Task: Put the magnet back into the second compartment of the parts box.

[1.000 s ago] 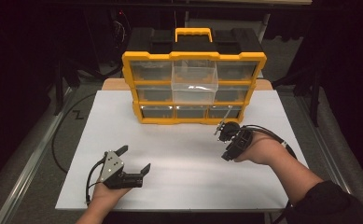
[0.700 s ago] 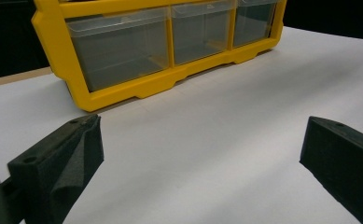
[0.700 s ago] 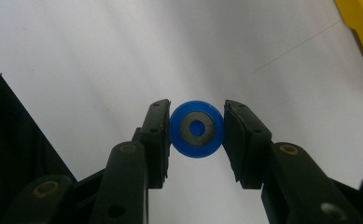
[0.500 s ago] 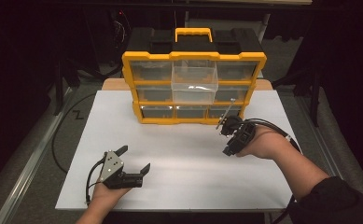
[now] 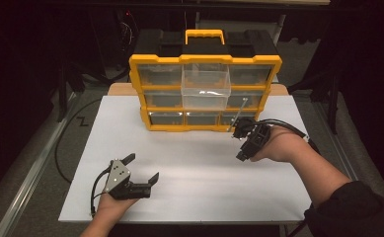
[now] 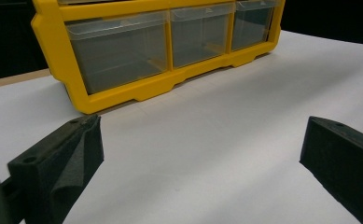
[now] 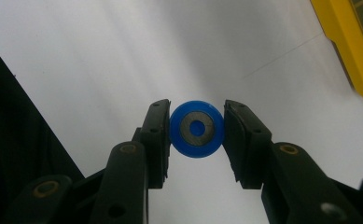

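Observation:
A yellow drawer organiser (image 5: 205, 129) (image 6: 137, 91) with a black top and clear drawers stands at the back of the white table. Its top middle drawer (image 5: 205, 81) is pulled out. My right gripper (image 5: 242, 148) (image 7: 197, 112) hangs above the table in front of the organiser's right end. It is shut on a small blue disc (image 7: 197, 129) with a grey metal ring in its face. A thin grey rod (image 5: 238, 114) slants up beside that gripper. My left gripper (image 5: 142, 168) (image 6: 202, 140) rests near the front left, open, with nothing between its fingers.
The white board (image 5: 189, 163) covers the table, with bare room between the two grippers. A black cable (image 5: 76, 133) loops off the left edge. The right gripper's cable (image 5: 290, 129) arches over the hand. Dark surroundings lie beyond the edges.
The right hand has lifted its gripper with the blue disc a little, up and slightly right in the high view. The left gripper has stayed put.

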Available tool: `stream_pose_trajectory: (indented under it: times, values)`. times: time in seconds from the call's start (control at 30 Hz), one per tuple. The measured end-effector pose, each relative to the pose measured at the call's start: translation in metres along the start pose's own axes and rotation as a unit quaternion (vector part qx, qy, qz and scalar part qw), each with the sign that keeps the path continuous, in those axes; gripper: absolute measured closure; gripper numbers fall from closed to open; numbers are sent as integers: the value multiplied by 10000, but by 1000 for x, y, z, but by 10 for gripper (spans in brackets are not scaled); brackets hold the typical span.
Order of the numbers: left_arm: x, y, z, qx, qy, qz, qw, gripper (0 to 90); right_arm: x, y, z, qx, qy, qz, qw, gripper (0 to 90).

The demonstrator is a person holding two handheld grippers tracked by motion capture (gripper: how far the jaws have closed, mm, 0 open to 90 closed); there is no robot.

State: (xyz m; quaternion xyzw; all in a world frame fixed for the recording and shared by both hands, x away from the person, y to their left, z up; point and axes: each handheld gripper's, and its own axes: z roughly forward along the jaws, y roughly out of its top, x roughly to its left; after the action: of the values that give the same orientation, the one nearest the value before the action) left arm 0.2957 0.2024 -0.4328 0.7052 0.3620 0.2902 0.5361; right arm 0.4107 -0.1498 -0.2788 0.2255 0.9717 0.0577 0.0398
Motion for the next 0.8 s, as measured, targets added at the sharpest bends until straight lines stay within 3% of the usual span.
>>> stream_pose_trajectory:
  times: [0.37,0.8]
  values:
    - [0,0,-1,-21,-15,7,10000,1,2,9,-8,60,17,-146,9999,647]
    - [-1,0,-2,-32,-24,-25,10000,0,-1,12,-28,4,22,-60,10000,647]
